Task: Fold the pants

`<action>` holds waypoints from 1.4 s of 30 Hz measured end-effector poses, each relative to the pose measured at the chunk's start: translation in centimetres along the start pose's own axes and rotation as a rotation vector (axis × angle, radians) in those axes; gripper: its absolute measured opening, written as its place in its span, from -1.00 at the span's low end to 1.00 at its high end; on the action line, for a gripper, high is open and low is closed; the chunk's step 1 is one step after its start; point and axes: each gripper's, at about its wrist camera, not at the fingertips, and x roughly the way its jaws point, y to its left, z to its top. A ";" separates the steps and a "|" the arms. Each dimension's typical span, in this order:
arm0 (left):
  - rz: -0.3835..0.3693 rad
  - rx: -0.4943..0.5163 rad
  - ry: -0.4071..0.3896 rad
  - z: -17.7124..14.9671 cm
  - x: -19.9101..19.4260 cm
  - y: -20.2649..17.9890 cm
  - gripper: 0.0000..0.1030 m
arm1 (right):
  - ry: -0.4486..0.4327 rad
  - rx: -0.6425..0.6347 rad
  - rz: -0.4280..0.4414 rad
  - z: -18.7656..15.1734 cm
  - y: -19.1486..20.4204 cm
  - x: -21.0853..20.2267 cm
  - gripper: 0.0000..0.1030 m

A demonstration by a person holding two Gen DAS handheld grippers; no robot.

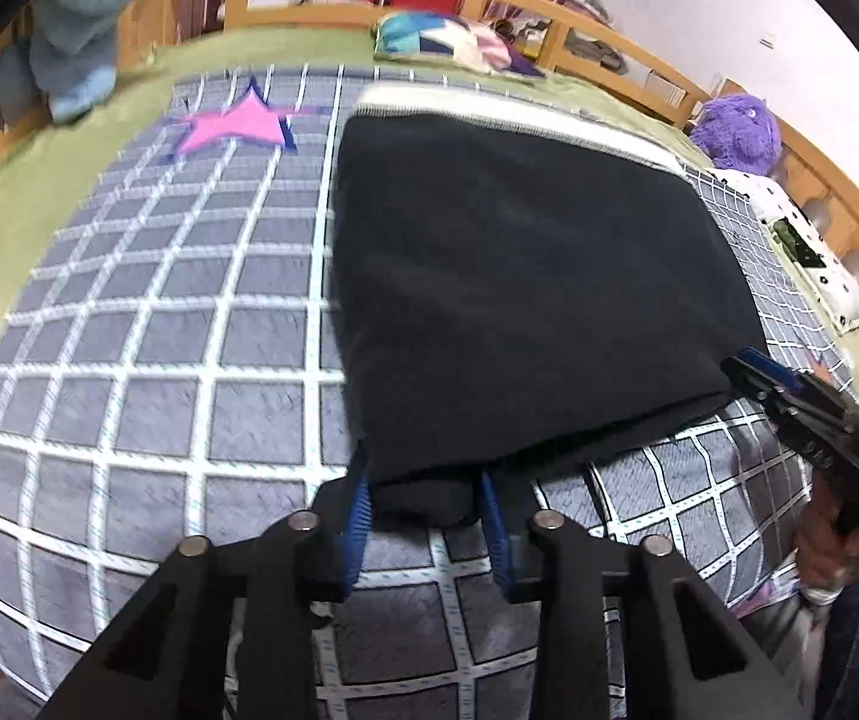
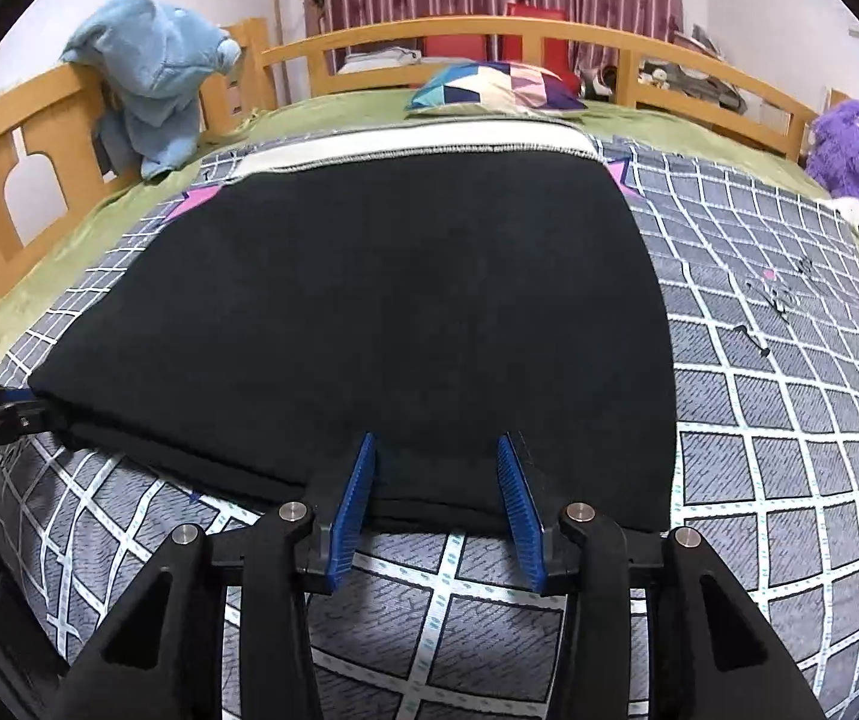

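Note:
Black pants (image 1: pixel 519 288) lie folded flat on the grey checked bed cover, with a pale waistband strip (image 1: pixel 489 108) at the far end; they also fill the right wrist view (image 2: pixel 381 312). My left gripper (image 1: pixel 423 480) is open, its blue pads on either side of the pants' near left corner. My right gripper (image 2: pixel 436 450) is open, its pads straddling the near edge toward the right corner. The right gripper also shows at the right of the left wrist view (image 1: pixel 747 363), and the left gripper at the left edge of the right wrist view (image 2: pixel 33 405).
The bed has a wooden rail (image 2: pixel 489 30) around it. A blue plush (image 2: pixel 153 72) hangs on the left rail, a patchwork pillow (image 2: pixel 495 87) lies at the far end, a purple plush (image 2: pixel 849 150) sits at the right. A pink star (image 1: pixel 237 126) marks the cover.

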 end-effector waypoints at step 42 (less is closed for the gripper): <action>0.033 0.018 0.052 1.1 1.3 -0.7 -0.05 | -0.034 0.200 -0.026 0.6 -8.8 -2.6 -0.20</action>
